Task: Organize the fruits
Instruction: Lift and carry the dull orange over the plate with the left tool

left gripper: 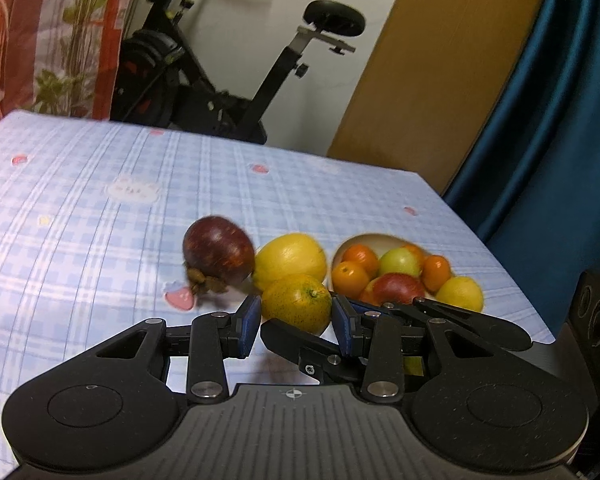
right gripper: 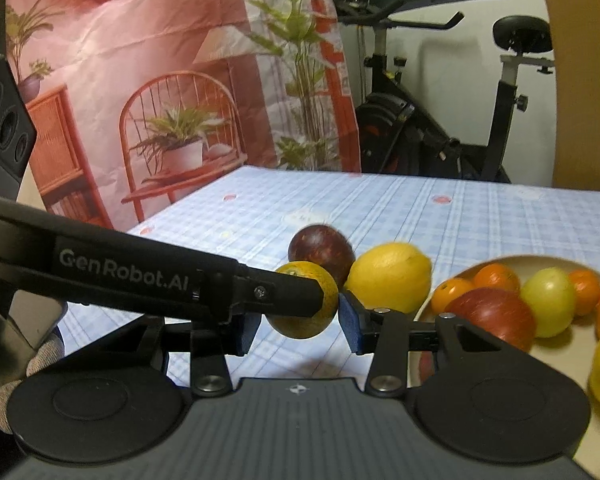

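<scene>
The greenish orange (left gripper: 297,307) sits low in the middle of the left wrist frame, on the table (left gripper: 80,208), between the blue pads of both tools. The left tool (left gripper: 296,320) has its pads spread apart on either side of the fruit. The right tool (right gripper: 296,320) brackets the same orange (right gripper: 300,322) with its pads also apart; contact cannot be told. Just behind lie a lemon (left gripper: 290,260) and, to its left, a mangosteen (left gripper: 218,254), both touching. To the right a bowl (left gripper: 370,239) holds oranges, apples and another lemon.
</scene>
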A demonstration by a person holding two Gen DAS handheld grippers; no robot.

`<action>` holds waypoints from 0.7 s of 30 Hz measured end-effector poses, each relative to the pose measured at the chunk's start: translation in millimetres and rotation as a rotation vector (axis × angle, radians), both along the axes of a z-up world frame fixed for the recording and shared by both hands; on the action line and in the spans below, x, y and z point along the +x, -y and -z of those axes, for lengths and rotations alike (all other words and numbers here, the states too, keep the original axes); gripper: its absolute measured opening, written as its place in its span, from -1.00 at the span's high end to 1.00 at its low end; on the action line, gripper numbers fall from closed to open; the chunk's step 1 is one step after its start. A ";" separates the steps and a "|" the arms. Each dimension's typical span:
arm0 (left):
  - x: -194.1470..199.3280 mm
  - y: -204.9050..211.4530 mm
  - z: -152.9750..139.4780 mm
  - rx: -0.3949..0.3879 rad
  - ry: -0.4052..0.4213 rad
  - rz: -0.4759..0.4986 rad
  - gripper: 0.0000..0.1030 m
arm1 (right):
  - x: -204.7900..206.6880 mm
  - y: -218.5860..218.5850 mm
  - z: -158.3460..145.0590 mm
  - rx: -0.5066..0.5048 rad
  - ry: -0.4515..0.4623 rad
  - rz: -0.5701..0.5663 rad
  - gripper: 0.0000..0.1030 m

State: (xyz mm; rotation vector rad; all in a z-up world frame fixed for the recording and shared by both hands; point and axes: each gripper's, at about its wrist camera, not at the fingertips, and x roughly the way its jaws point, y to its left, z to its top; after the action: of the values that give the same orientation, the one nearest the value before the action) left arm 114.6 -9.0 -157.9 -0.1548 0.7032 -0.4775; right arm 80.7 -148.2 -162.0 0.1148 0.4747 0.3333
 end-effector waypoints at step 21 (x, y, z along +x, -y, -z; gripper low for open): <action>6.1 61.3 -29.2 0.043 0.088 0.153 0.20 | -30.8 55.6 -34.3 0.065 0.076 0.174 0.13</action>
State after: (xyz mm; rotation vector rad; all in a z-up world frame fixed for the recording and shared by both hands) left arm 120.7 -70.3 -128.7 -0.0390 0.6416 -0.6112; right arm 49.9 -203.8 -127.6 0.2048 0.3754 0.1821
